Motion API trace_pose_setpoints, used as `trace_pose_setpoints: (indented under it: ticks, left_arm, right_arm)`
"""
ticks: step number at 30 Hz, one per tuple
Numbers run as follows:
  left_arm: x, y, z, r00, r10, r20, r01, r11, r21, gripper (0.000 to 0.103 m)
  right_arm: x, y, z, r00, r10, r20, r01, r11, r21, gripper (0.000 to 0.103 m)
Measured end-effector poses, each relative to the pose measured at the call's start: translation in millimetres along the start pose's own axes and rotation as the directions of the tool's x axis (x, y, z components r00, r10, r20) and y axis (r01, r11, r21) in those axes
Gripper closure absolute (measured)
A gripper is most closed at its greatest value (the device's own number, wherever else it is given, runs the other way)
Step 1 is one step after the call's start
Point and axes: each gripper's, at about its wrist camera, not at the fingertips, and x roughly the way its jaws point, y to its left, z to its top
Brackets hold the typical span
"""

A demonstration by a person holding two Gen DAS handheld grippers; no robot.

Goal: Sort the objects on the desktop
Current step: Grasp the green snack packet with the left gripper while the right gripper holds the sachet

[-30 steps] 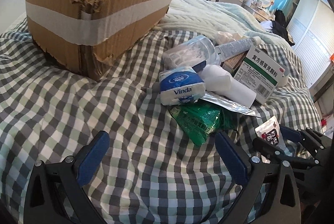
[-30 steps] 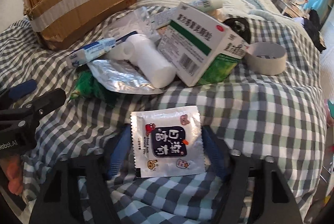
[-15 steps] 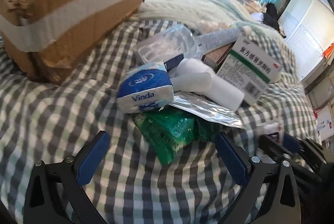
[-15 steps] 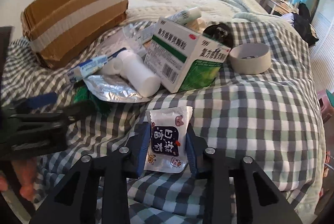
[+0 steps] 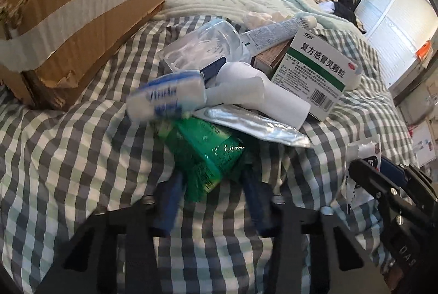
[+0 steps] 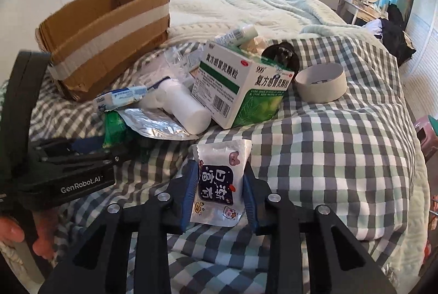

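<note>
A green plastic packet (image 5: 208, 154) lies at the near edge of a pile on the checked bedspread. My left gripper (image 5: 212, 180) is closing, and its blue pads squeeze the packet's near end. Behind it sit a blue-and-white Vinda tissue pack (image 5: 167, 99), a white bottle (image 5: 273, 99), a silver foil pouch (image 5: 251, 124) and a green-and-white medicine box (image 5: 314, 72). My right gripper (image 6: 219, 170) is shut on a white sachet with a dark cartoon label (image 6: 219, 184), held just above the cover. An open cardboard box (image 6: 109, 33) stands at the back left.
A roll of tape (image 6: 320, 83) lies right of the medicine box, with a black round object (image 6: 282, 55) behind it. A tube (image 5: 273, 33) and a clear plastic pack (image 5: 208, 47) top the pile. A pale knitted blanket (image 6: 246, 11) covers the bed behind.
My left gripper moved in on the pile and its wide jaws closed onto the green packet. My right gripper shut on the sachet and raised it slightly.
</note>
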Motion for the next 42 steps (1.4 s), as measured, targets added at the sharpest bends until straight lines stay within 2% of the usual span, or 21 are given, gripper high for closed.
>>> trace_pose_setpoints:
  ticks: [2, 7, 12, 20, 22, 23, 28, 30, 31, 32, 33, 34, 38, 41, 42]
  left_arm:
    - [-3.0, 3.5, -0.1, 1.0, -0.025, 0.0, 0.025, 1.0, -0.016, 0.068]
    - [-8.9, 4.2, -0.2, 1.0, -0.019, 0.016, 0.02, 1.0, -0.018, 0.071]
    - [-28.8, 3.4, -5.0, 0.998, -0.014, 0.069, 0.014, 1.0, 0.003, 0.073]
    - [-60.1, 4.5, -0.1, 0.986, -0.054, 0.16, 0.053, 0.999, 0.006, 0.078]
    - [-63.0, 4.9, 2.1, 0.983, -0.06, 0.172, 0.06, 0.998, 0.007, 0.088]
    - [-61.0, 6.5, 3.0, 0.985, -0.059, 0.163, 0.059, 0.998, 0.007, 0.092]
    - [-45.4, 7.4, -0.2, 0.993, -0.041, 0.109, 0.041, 0.999, 0.001, 0.091]
    - [-39.4, 8.2, -1.2, 0.995, -0.054, 0.086, 0.054, 0.999, -0.006, 0.09]
    - [-38.1, 8.2, -2.1, 0.995, -0.064, 0.081, 0.065, 0.998, -0.007, 0.087]
    - [-36.9, 8.0, -3.7, 0.995, -0.071, 0.074, 0.072, 0.997, -0.008, 0.072]
    - [-35.6, 7.5, -4.3, 0.995, -0.069, 0.069, 0.07, 0.998, -0.007, 0.047]
    - [-33.8, 6.2, -5.2, 0.996, -0.066, 0.066, 0.067, 0.998, -0.002, 0.028]
    - [-22.8, -0.8, -7.4, 0.997, -0.017, 0.078, 0.014, 0.999, 0.03, 0.024]
    - [5.5, 0.7, -5.7, 1.0, 0.0, -0.019, 0.0, 1.0, 0.03, 0.022]
    - [11.0, 1.4, -6.4, 0.999, 0.007, -0.04, -0.006, 1.0, 0.028, 0.028]
  right_arm:
    - [-3.0, -0.4, 0.7, 1.0, 0.004, 0.009, -0.004, 1.0, 0.003, 0.073]
    - [-8.4, -0.7, 1.0, 1.0, 0.016, 0.024, -0.016, 1.0, 0.012, 0.073]
    - [-17.5, -1.3, 2.3, 0.999, 0.025, 0.048, -0.026, 1.0, 0.017, 0.073]
    - [-37.9, 5.2, 8.8, 0.994, 0.054, 0.092, -0.055, 0.998, 0.004, 0.073]
    - [-42.5, 7.8, 10.8, 0.993, 0.061, 0.103, -0.062, 0.998, 0.001, 0.073]
    - [-43.9, 8.9, 11.6, 0.992, 0.065, 0.104, -0.065, 0.998, -0.002, 0.073]
    - [-41.9, 15.4, 11.8, 0.992, 0.08, 0.099, -0.079, 0.997, -0.012, 0.073]
    - [-39.8, 15.1, 11.1, 0.992, 0.084, 0.093, -0.084, 0.996, -0.008, 0.073]
    - [-39.5, 14.6, 10.3, 0.992, 0.086, 0.091, -0.086, 0.996, -0.005, 0.073]
    - [-38.9, 13.6, 10.4, 0.992, 0.088, 0.089, -0.089, 0.996, 0.0, 0.073]
    - [-38.6, 12.3, 10.0, 0.992, 0.091, 0.089, -0.091, 0.996, 0.004, 0.073]
    - [-37.8, 10.9, 9.6, 0.992, 0.093, 0.087, -0.094, 0.995, 0.009, 0.073]
    - [-33.8, 8.1, 8.4, 0.992, 0.099, 0.076, -0.101, 0.995, 0.023, 0.073]
    - [-29.7, 7.2, 7.0, 0.993, 0.101, 0.062, -0.103, 0.994, 0.03, 0.073]
    - [-29.3, 7.0, 6.6, 0.993, 0.101, 0.061, -0.103, 0.994, 0.031, 0.073]
